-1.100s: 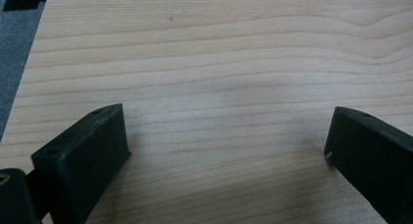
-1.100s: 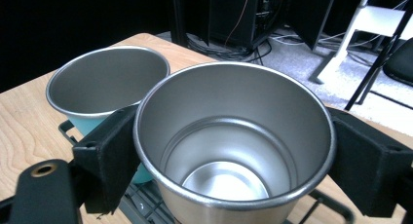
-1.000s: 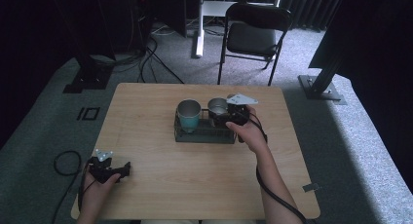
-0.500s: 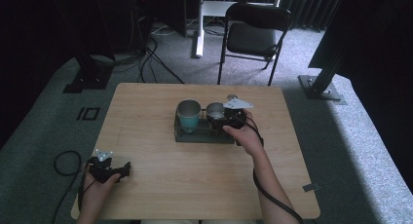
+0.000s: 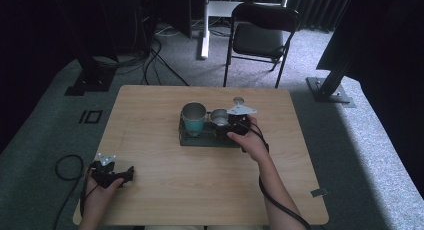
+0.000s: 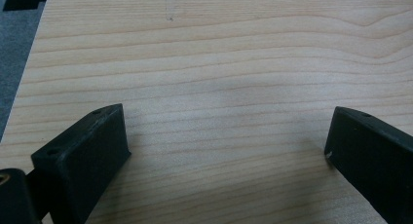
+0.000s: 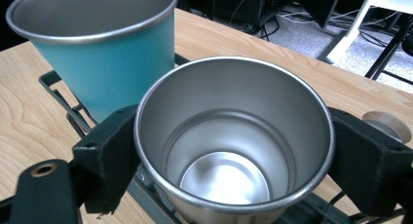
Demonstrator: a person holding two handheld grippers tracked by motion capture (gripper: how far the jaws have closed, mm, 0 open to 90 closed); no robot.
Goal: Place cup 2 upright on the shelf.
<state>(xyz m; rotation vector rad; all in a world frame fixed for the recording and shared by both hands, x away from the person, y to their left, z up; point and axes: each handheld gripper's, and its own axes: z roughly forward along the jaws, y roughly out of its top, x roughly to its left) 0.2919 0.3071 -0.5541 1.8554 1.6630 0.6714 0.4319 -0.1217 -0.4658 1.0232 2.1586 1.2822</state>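
A dark wire rack (image 5: 207,139) sits at the middle of the wooden table (image 5: 165,190). A teal cup (image 5: 193,117) and a smaller steel cup (image 5: 218,117) stand upright in it. My right gripper (image 5: 227,126) is at the rack's right end. In the right gripper view the steel cup (image 7: 234,151) sits between the two black fingers (image 7: 109,151), which press its sides just under the rim, and the teal cup (image 7: 107,53) stands behind it. Near the table's front left corner my left gripper (image 5: 125,174) rests low; its jaws (image 6: 226,146) are wide apart over bare wood.
A small round wooden knob (image 5: 238,100) lies on the table just behind the right gripper, also in the right gripper view (image 7: 382,122). A folding chair (image 5: 260,37) stands beyond the far edge. Cables lie on the floor at the left.
My right gripper has shifted slightly left and toward me, onto the steel cup. The left gripper has stayed where it was.
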